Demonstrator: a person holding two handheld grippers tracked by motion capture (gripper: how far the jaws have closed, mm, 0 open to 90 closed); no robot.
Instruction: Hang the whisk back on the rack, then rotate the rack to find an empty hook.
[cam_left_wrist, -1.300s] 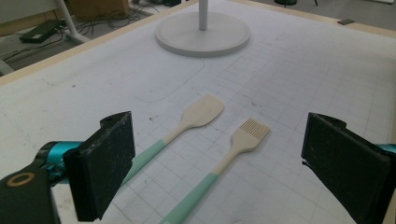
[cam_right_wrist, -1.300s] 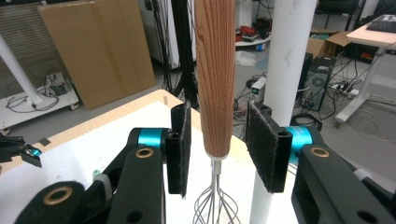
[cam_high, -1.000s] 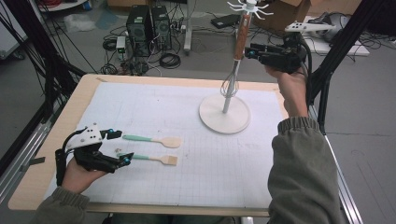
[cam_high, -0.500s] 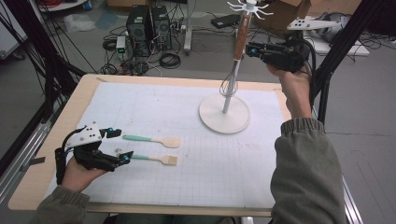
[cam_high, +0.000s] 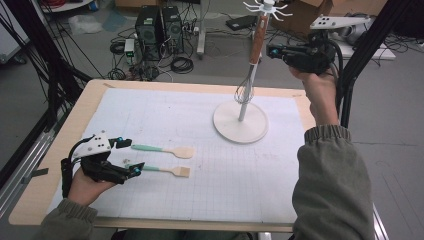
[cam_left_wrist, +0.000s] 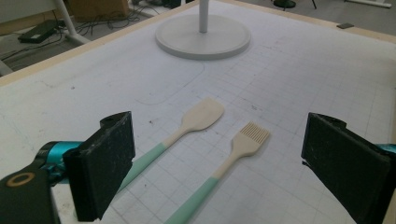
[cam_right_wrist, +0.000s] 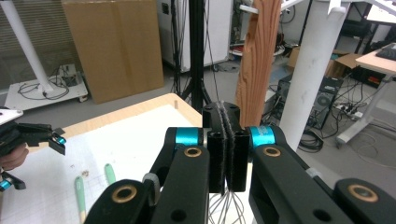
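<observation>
One whisk (cam_high: 244, 93) already hung on rack (cam_high: 240, 121) at 1 o'clock; spatula (cam_left_wrist: 186, 128) and brush (cam_left_wrist: 232, 154) lay waiting at 7. Left gripper (cam_high: 125, 155) gaped wide, empty; right gripper (cam_high: 272, 51) pinched closed, empty, beside wooden handle.

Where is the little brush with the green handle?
In the high view the brush lies on the white mat near the table's left front, just nearer the person than the spatula, right at the left gripper, whose jaws stand open.

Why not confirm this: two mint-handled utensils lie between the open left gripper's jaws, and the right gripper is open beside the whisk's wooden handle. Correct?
Not quite. The right gripper is shut, pads pressed together, per the right gripper view. The rest holds: spatula and brush lie before the open left gripper; the whisk hangs alongside.
</observation>
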